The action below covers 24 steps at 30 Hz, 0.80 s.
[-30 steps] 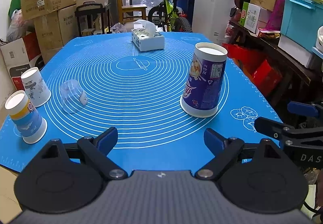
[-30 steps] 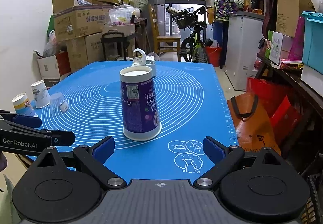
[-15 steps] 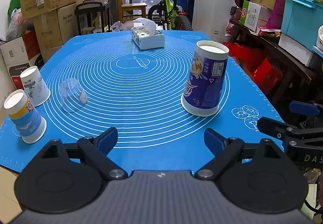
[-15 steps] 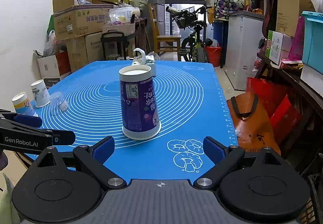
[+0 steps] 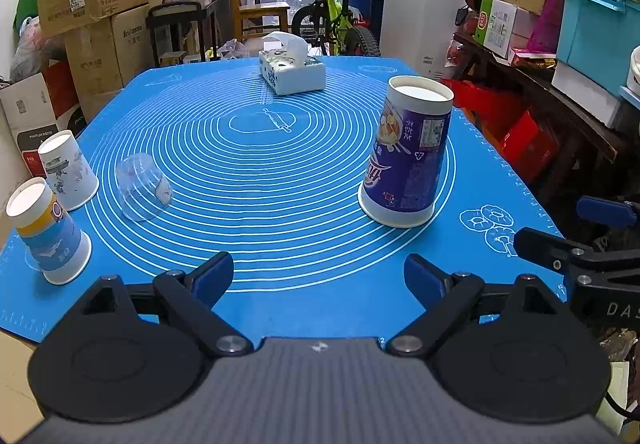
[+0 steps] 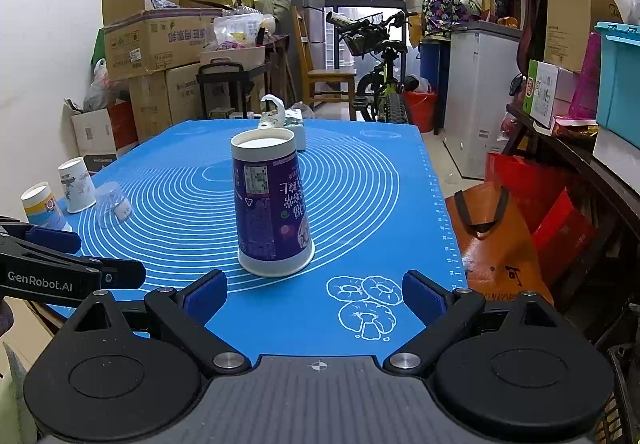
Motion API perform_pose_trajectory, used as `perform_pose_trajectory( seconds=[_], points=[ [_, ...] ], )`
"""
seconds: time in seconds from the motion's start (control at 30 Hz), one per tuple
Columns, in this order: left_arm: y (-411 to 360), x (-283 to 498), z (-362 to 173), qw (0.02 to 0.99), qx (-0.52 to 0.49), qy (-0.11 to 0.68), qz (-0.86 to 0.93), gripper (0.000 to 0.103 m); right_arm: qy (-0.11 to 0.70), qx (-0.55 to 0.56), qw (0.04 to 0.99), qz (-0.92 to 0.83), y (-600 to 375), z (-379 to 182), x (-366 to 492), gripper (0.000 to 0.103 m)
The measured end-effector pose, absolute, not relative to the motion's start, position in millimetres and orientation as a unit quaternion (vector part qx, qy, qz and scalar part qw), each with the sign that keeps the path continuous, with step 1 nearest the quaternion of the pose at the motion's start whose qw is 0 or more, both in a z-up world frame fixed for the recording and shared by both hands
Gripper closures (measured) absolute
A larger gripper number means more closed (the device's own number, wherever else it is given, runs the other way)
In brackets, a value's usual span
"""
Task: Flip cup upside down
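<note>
The tall purple paper cup with a white rim (image 6: pixel 272 212) is standing just left of centre in the right wrist view, wide end down on the blue silicone baking mat with white concentric rings (image 6: pixel 360 180). Its narrower end is showing a flat white recessed disc on top, so it is reading as already inverted; the task looks done for this cup, or nearly so. Its long axis is running vertically, leaning only as the fisheye bends it.

The right gripper (image 6: pixel 316 294) is hanging low at the bottom of its frame with its blue-padded fingers (image 6: pixel 206 294) spread wide apart and holding nothing. The cup is lying straight ahead of it and slightly left, near but not between the fingers. In the left wrist view the same cup (image 5: pixel 408 156) is sitting at centre right, further off and well to the side of the left gripper (image 5: pixel 319 280), which is likewise gaping and empty. So the right gripper is the nearer one and better lined up.

At the left edge of the left wrist view, two small printed paper cups (image 5: pixel 68 172) and a clear plastic cup (image 5: pixel 142 186) are resting mouth down too. A white tissue box (image 5: pixel 292 74) is sitting at the mat's far end.

If another grasp is meant, it would be calling for a level approach from the right, fingers straddling the cup's vertical wall.
</note>
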<state>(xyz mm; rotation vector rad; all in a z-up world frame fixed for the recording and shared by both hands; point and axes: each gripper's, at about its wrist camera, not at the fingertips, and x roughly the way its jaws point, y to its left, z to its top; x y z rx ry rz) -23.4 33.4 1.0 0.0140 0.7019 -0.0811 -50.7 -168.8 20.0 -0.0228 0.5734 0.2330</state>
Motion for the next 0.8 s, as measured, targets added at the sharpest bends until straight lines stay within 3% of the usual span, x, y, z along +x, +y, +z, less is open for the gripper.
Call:
perform_pose_trajectory(
  seconds=[0.8],
  points=[
    [32.6, -21.5, -1.1, 0.937, 0.012, 0.347, -0.032, 0.011, 0.287, -0.012, 0.951, 0.114, -170.8, 17.8, -48.7, 0.008]
  ],
)
